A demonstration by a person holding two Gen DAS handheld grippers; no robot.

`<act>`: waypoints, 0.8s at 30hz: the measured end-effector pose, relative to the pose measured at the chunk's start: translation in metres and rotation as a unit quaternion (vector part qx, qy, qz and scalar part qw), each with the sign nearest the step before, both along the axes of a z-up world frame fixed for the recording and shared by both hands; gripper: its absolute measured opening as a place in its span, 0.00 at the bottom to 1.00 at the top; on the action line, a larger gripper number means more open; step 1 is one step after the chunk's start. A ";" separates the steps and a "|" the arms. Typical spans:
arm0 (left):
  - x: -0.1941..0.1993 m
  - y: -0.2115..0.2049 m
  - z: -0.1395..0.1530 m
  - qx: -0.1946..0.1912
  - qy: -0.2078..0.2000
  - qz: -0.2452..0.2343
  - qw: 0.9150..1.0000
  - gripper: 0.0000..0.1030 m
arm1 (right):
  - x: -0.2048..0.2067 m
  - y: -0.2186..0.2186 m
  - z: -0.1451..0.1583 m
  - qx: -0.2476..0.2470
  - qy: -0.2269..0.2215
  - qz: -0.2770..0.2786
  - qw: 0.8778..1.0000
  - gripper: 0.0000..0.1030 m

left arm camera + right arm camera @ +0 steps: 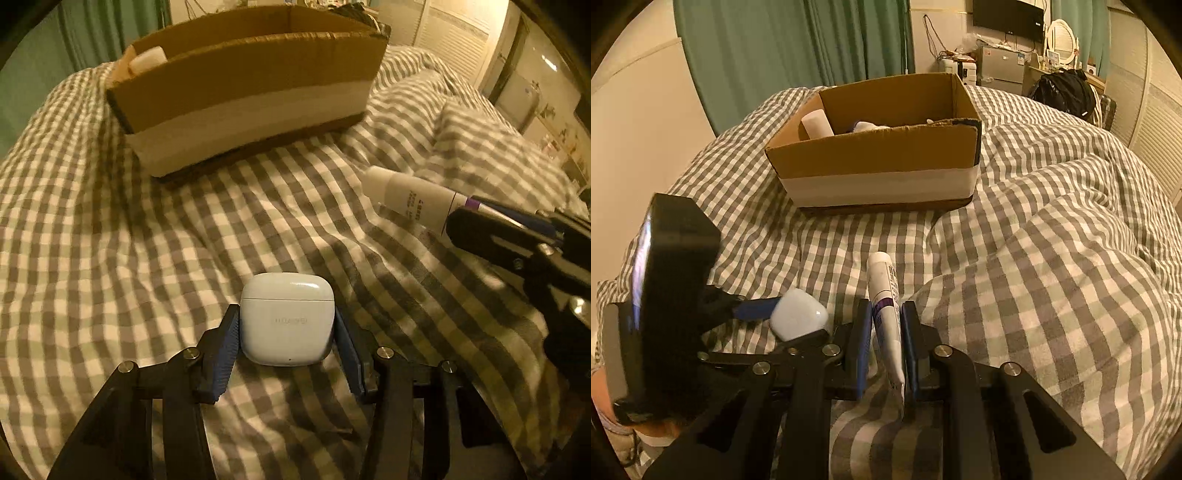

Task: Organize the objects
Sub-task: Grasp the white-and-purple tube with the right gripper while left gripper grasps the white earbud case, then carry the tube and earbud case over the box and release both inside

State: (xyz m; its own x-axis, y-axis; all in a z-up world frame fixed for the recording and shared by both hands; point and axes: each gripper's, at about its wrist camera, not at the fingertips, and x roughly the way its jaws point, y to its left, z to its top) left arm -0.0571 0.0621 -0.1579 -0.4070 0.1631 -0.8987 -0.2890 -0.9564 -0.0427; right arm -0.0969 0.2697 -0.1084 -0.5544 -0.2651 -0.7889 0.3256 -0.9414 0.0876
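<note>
Jaws pinching things: left gripper (287, 325) squeezing white earbud case (287, 319), right gripper (884, 332) squeezing white tube (884, 299). Grab step. Next: lift, carry to cardboard box (882, 157) at frame top.

Dim warm indoor light, soft shadows, slight blur, fisheye-bent edges.

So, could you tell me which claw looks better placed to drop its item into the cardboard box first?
Probably the left claw: its white earbud case sits squarely facing the brown cardboard box. Both are loaded, so it's close.
</note>
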 end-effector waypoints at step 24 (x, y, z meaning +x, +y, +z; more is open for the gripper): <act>0.061 -0.051 0.104 0.054 0.103 0.042 0.992 0.49 | 0.063 -0.038 0.071 0.029 0.084 0.033 0.996 0.15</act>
